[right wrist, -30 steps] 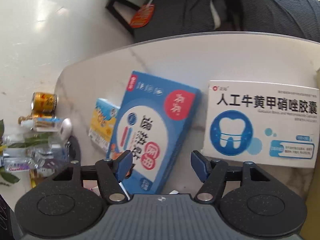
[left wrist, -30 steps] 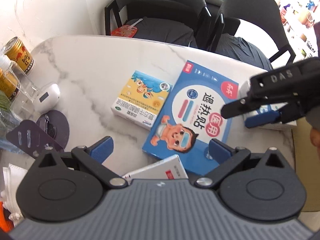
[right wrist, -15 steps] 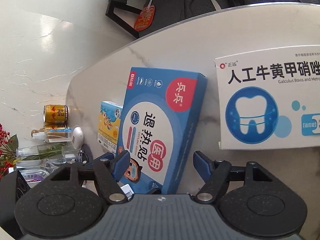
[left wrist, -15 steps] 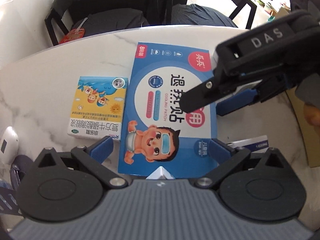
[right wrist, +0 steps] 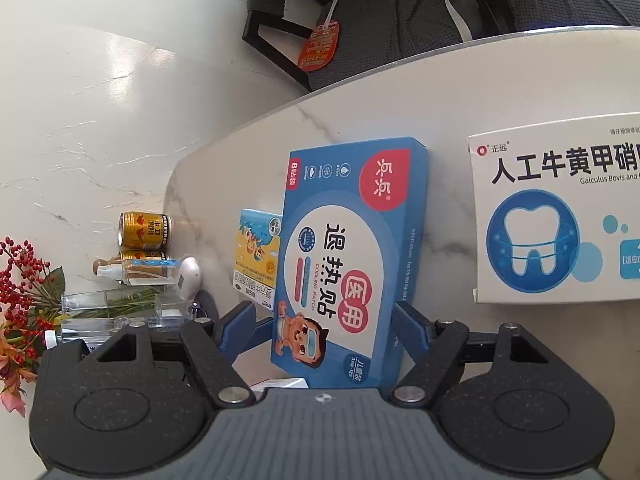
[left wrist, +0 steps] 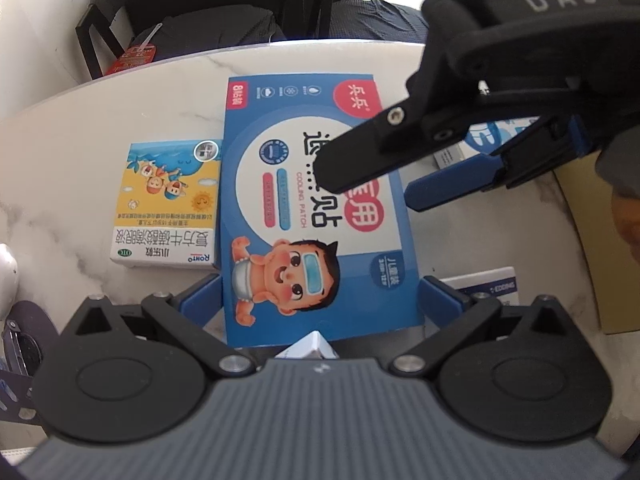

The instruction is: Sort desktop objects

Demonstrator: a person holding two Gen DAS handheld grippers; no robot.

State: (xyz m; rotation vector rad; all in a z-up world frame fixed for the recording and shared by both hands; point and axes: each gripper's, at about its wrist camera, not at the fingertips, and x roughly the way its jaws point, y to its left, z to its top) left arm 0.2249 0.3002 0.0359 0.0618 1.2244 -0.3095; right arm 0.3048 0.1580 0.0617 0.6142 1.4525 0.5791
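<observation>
A blue cooling-patch box lies on the white marble table. My left gripper points steeply down over its near end. Its blue fingers stand wide at either long edge, and I see no squeeze. My right gripper hangs over the box's right half from the upper right. In the right wrist view the same blue box sits between the right gripper's fingers. Those jaws are opening, with a gap at the left pad. A yellow eye-drop box lies just left of the blue box.
A white box with a tooth picture lies to the right. A small white box is near my left gripper's right finger. Gold cans, a spray bottle, a white device and flowers crowd the left end. Dark chairs stand beyond the table.
The left view has swung down until the blue box stands straight between its fingers. The right gripper has come closer over the box, and its fingers have spread wider.
</observation>
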